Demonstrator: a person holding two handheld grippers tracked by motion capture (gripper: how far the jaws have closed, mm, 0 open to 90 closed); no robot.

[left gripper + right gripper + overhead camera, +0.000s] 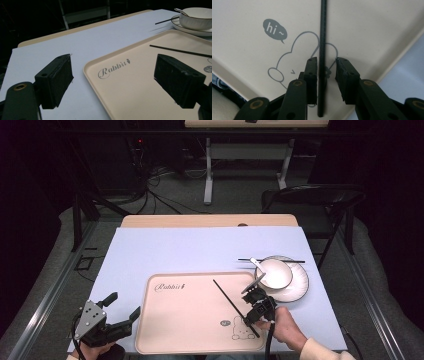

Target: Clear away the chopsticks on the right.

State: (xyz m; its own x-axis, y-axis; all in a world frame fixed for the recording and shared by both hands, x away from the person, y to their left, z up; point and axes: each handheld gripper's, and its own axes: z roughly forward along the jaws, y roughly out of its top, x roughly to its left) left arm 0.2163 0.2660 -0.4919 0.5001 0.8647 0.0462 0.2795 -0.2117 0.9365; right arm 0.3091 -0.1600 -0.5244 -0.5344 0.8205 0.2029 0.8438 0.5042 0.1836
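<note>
Beige tray bears chopstick; right claw hides rabbit print.

The left gripper is held low near the person's side with its jaws wide apart, and the right gripper points down from the right hand with its jaws only a little apart.

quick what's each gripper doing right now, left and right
Left gripper: open, holding nothing, at the tray's left edge.
Right gripper: open, pads apart around the black chopstick lying on the tray, not gripping it.
</note>
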